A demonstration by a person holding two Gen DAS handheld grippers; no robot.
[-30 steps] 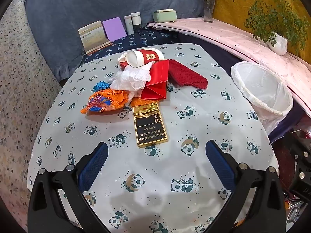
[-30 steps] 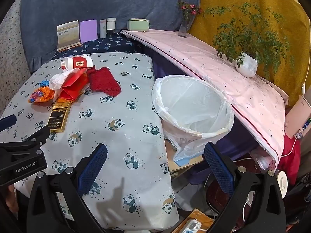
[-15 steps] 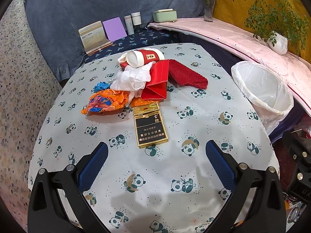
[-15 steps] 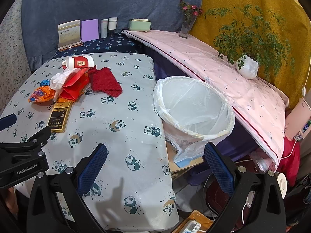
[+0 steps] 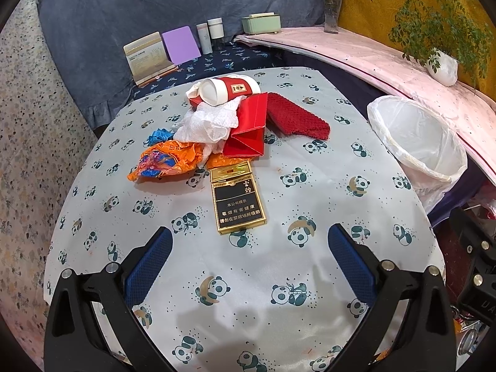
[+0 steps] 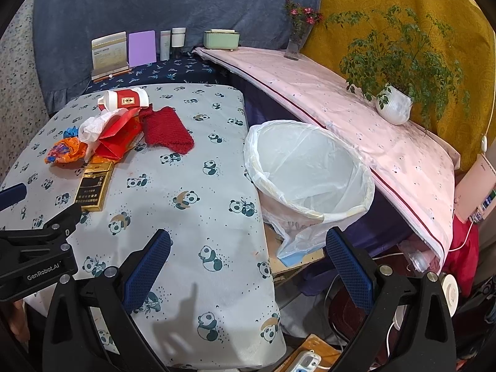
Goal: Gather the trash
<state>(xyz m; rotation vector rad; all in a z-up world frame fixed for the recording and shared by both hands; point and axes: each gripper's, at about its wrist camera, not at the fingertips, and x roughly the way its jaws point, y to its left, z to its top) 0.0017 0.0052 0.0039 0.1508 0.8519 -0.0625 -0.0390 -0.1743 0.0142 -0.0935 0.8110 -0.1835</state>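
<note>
A trash pile lies on the panda-print table (image 5: 325, 192): a black-and-gold cigarette box (image 5: 237, 201), an orange wrapper (image 5: 164, 164), white crumpled tissue (image 5: 210, 121), a red paper box (image 5: 248, 130), a red-and-white cup on its side (image 5: 229, 88) and a red knit cloth (image 5: 297, 117). A bin with a white liner (image 6: 310, 167) stands right of the table. My left gripper (image 5: 248, 257) is open and empty, hovering short of the cigarette box. My right gripper (image 6: 248, 260) is open and empty over the table's right edge, near the bin.
A card stand (image 5: 148, 59), a purple board (image 5: 181, 45), bottles (image 5: 210, 35) and a green box (image 5: 262, 23) stand at the back. A pink-covered ledge (image 6: 356, 117) carries a potted plant (image 6: 393, 105) and a flower vase (image 6: 294, 46). Cables and a power strip (image 6: 307, 361) lie on the floor.
The right wrist view has shifted slightly, with the bin and table a little lower and further right. The left gripper has barely moved. Both stay open.
</note>
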